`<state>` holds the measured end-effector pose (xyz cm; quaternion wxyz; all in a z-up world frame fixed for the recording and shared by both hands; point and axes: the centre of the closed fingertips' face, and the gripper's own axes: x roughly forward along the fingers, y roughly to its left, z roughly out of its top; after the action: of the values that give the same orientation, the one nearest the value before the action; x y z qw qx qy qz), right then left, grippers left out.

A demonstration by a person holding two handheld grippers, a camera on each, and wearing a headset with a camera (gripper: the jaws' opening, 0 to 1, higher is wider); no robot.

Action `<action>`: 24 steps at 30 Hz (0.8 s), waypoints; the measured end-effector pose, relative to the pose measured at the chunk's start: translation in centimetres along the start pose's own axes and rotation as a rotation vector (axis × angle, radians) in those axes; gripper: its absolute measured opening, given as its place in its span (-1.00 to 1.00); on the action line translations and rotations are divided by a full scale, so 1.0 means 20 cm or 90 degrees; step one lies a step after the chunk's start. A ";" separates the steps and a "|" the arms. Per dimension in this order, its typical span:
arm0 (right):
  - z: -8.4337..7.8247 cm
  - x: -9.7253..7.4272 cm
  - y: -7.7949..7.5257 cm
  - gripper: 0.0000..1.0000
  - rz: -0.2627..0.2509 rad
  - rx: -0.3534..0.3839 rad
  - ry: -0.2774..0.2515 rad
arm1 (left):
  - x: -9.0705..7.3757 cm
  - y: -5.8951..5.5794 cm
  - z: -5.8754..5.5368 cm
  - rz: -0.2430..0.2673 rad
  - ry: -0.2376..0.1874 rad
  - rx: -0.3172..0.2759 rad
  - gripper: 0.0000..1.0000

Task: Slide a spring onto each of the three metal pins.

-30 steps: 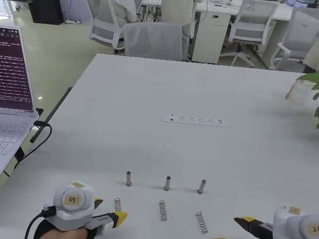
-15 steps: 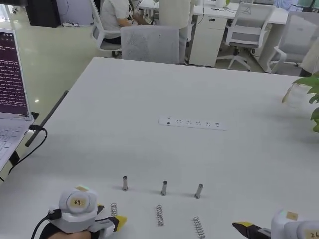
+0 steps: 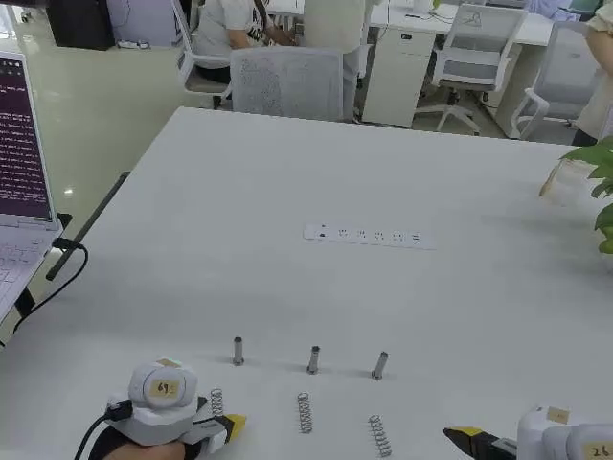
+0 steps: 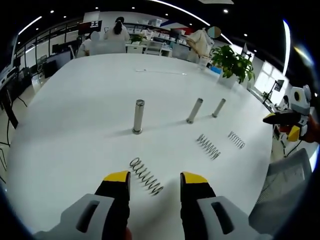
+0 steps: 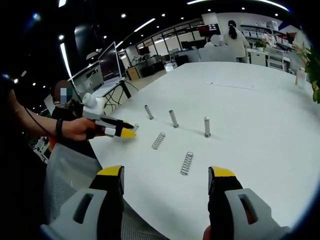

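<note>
Showing three metal pins upright in a row on the white table (image 3: 287,192): the left pin (image 3: 238,351), the middle pin (image 3: 313,359) and the right pin (image 3: 379,365), each bare, with no spring on it. One spring lies flat on the table on the person's side of each pin: the left spring (image 4: 146,176), the middle spring (image 3: 305,412) and the right spring (image 3: 379,435). The left gripper (image 4: 155,177) is held low over the table with its jaws spread. In the left gripper view the left spring lies slantwise between the two yellow tips, on the table surface and gripped by neither. The right gripper (image 5: 165,172) hangs at the near edge of the table, its jaws wide apart and holding nothing. In the right gripper view the right spring lies ahead of the jaws, apart from them. Farther back, a power strip (image 3: 369,236) is set into the tabletop, a laptop (image 3: 19,163) stands open at the left edge, and a plant (image 3: 599,182) shows at the right edge.
</note>
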<state>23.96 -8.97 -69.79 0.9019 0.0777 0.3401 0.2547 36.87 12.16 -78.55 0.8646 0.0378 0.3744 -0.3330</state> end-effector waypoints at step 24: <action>0.00 0.02 0.02 0.34 0.006 -0.005 0.004 | 0.02 0.06 0.00 0.052 0.022 0.045 -0.69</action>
<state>24.04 -8.36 -69.95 0.8998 0.0754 0.3417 0.2608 37.80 12.84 -79.08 0.8692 0.0895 0.3751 -0.3095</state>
